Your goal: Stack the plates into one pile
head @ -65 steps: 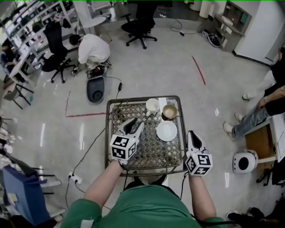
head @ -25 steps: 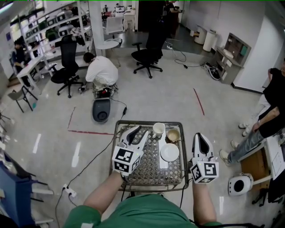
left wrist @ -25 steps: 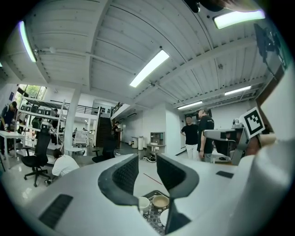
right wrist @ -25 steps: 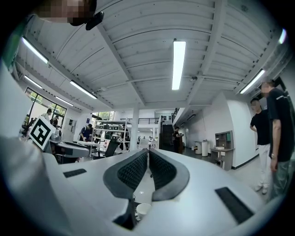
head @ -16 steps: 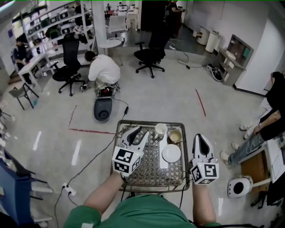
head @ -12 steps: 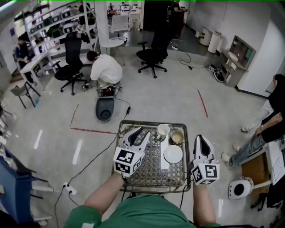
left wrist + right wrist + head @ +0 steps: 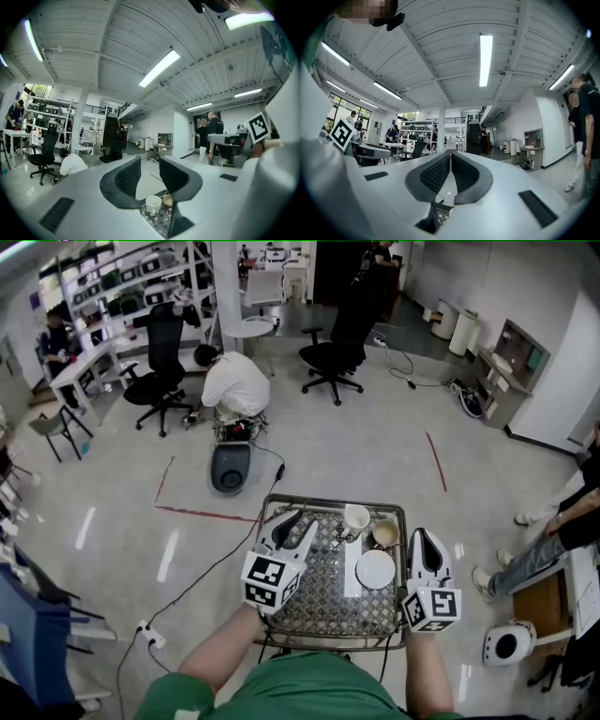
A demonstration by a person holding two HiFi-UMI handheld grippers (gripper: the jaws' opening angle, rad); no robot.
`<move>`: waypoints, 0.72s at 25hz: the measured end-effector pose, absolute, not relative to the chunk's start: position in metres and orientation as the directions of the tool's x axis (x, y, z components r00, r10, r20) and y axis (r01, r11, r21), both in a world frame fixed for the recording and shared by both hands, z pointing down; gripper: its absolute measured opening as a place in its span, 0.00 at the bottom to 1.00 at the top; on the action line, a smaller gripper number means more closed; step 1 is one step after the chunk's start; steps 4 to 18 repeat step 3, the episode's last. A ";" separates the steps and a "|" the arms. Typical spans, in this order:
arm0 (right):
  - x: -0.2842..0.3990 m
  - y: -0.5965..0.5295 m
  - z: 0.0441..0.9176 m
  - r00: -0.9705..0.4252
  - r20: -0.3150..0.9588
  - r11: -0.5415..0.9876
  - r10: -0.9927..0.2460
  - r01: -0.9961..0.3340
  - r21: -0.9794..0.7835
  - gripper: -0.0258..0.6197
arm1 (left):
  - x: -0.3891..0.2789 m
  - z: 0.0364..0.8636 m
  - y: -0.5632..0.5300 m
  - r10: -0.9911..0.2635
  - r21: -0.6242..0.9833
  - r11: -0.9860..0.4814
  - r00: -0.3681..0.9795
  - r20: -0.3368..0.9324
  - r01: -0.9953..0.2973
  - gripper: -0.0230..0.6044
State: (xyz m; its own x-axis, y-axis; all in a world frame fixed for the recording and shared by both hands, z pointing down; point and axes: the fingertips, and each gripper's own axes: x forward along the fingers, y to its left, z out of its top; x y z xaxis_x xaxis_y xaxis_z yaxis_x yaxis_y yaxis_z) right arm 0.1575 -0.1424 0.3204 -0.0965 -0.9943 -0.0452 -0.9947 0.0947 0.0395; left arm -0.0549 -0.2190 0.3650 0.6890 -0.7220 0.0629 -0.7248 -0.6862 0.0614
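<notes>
One white plate (image 7: 375, 569) lies on the right half of the metal lattice table (image 7: 319, 601), partly over a white strip (image 7: 352, 576). Behind it stand a white cup (image 7: 356, 517) and a tan bowl (image 7: 385, 534). My left gripper (image 7: 292, 524) hovers over the table's left half, open and empty. Along its jaws (image 7: 150, 176) I see the cup (image 7: 153, 203) and the bowl (image 7: 167, 200). My right gripper (image 7: 424, 538) hangs at the table's right edge beside the plate, shut with nothing in it, pads together (image 7: 450, 171).
Someone in a white shirt (image 7: 234, 385) crouches beyond the table by a grey floor machine (image 7: 231, 468). Office chairs (image 7: 339, 348) stand further back. Another person's legs (image 7: 525, 559) and a white round device (image 7: 506, 645) are at the right. Cables run across the floor on the left.
The head view has tilted and swung, so the table sits further right in the picture. Both grippers drifted a little along with it. Their jaws and the dishes have not changed.
</notes>
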 end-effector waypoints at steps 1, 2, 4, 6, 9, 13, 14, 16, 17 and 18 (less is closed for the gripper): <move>0.156 -0.144 0.322 -0.097 -0.043 0.095 -0.994 -0.995 0.039 0.09 | -0.056 0.367 -0.220 -0.721 0.062 -0.687 0.690 0.064 -0.724 0.25; 0.154 -0.146 0.324 -0.096 -0.041 0.095 -0.994 -0.995 0.038 0.09 | -0.057 0.368 -0.222 -0.720 0.062 -0.688 0.691 0.066 -0.723 0.25; 0.152 -0.147 0.326 -0.096 -0.039 0.094 -0.995 -0.995 0.037 0.09 | -0.059 0.370 -0.223 -0.719 0.063 -0.689 0.692 0.068 -0.722 0.25; 0.152 -0.147 0.326 -0.096 -0.039 0.094 -0.995 -0.995 0.037 0.09 | -0.059 0.370 -0.223 -0.719 0.063 -0.689 0.692 0.068 -0.722 0.25; 0.152 -0.147 0.326 -0.096 -0.039 0.094 -0.995 -0.995 0.037 0.09 | -0.059 0.370 -0.223 -0.719 0.063 -0.689 0.692 0.068 -0.722 0.25; 0.152 -0.147 0.326 -0.096 -0.039 0.094 -0.995 -0.995 0.037 0.09 | -0.059 0.370 -0.223 -0.719 0.063 -0.689 0.692 0.068 -0.722 0.25; 0.152 -0.147 0.326 -0.096 -0.039 0.094 -0.995 -0.995 0.037 0.09 | -0.059 0.370 -0.223 -0.719 0.063 -0.689 0.692 0.068 -0.722 0.25; 0.152 -0.147 0.326 -0.096 -0.039 0.094 -0.995 -0.995 0.037 0.09 | -0.059 0.370 -0.223 -0.719 0.063 -0.689 0.692 0.068 -0.722 0.25; 0.152 -0.147 0.326 -0.096 -0.039 0.094 -0.995 -0.995 0.037 0.09 | -0.059 0.370 -0.223 -0.719 0.063 -0.689 0.692 0.068 -0.722 0.25; 0.152 -0.147 0.326 -0.096 -0.039 0.094 -0.995 -0.995 0.037 0.09 | -0.059 0.370 -0.223 -0.719 0.063 -0.689 0.692 0.068 -0.722 0.25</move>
